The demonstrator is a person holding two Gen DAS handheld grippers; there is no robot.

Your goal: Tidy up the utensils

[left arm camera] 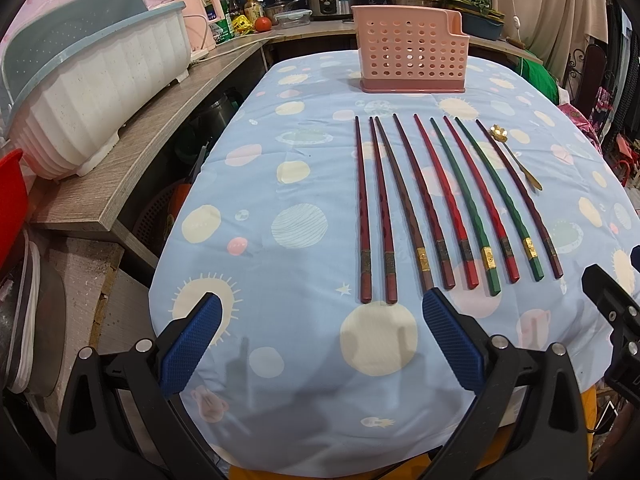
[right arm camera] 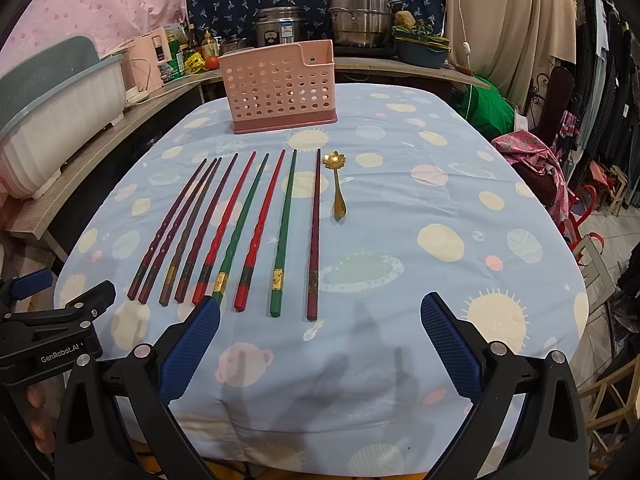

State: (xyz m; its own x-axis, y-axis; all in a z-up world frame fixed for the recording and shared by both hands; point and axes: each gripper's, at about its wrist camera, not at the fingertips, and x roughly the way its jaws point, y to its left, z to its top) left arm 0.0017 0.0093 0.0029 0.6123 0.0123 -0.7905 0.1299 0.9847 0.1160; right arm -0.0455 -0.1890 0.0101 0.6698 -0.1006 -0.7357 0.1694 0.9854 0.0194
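Observation:
Several chopsticks (left arm camera: 440, 204) in dark red, brown, red and green lie side by side on the blue patterned tablecloth (left arm camera: 288, 184), thick ends toward me; in the right wrist view the chopsticks (right arm camera: 240, 232) fan across the left half. A small gold spoon (left arm camera: 516, 156) with a flower bowl lies at the row's right end, gold spoon (right arm camera: 338, 184). A pink perforated utensil holder (left arm camera: 410, 50) stands upright behind them, holder (right arm camera: 280, 88). My left gripper (left arm camera: 320, 308) hovers open at the near edge, left of the row. My right gripper (right arm camera: 320, 308) is open, empty, near the rightmost chopstick ends.
A white and teal dish drainer (left arm camera: 92, 80) sits on a wooden side counter (left arm camera: 152, 132) to the left. Pots, bottles and a tomato crowd the back shelf (right arm camera: 360, 12). Clothes and chairs (right arm camera: 560, 160) stand to the right of the table.

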